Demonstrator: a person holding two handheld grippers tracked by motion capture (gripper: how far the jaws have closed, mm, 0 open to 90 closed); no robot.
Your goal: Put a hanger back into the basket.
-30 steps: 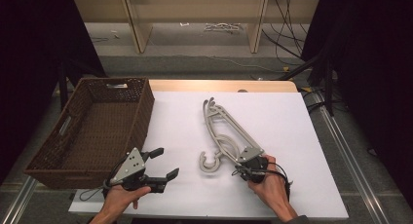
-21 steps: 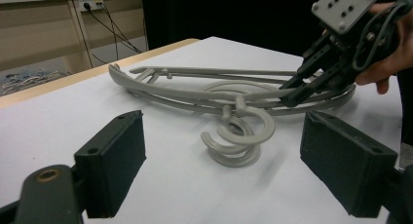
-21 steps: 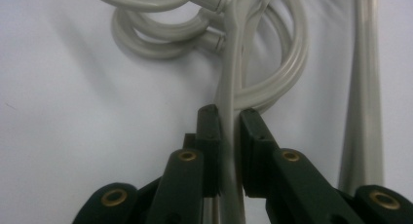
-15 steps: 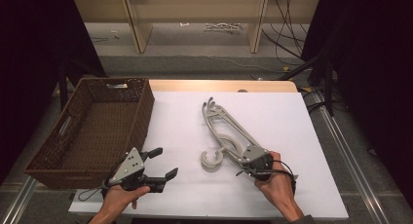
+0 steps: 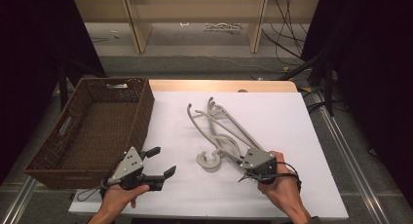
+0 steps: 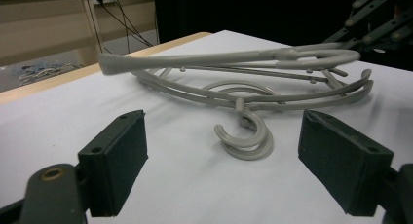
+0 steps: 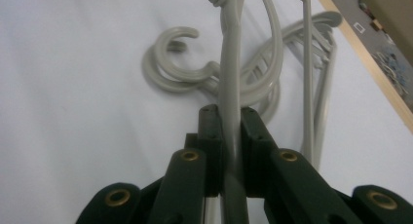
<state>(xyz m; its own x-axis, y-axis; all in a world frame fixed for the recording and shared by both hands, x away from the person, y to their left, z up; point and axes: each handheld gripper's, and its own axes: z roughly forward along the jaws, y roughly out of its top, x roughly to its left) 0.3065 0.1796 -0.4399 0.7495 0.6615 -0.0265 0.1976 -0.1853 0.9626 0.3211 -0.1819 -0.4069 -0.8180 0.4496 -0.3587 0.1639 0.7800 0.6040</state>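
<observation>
At the near right of the white table (image 5: 292,121), my right gripper (image 7: 229,136) is clamped on one arm of the top grey hanger (image 5: 229,131) in the small pile. It looks light, stiff and slick, so I'd grip the arm squarely. My left gripper (image 5: 158,161) stands apart, empty.

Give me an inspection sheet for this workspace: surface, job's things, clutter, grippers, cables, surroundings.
Surface: white tabletop with a wood edge at the far side.
Job's things: grey hangers piled mid-table; brown wicker basket at left, nothing seen inside.
Clutter: nothing seen.
Grippers: right gripper shut on a hanger arm; left gripper open, jaws around nothing.
Cables: one trails from each gripper; more on the floor beyond.
Surroundings: wooden shelving behind, dark sides.
</observation>
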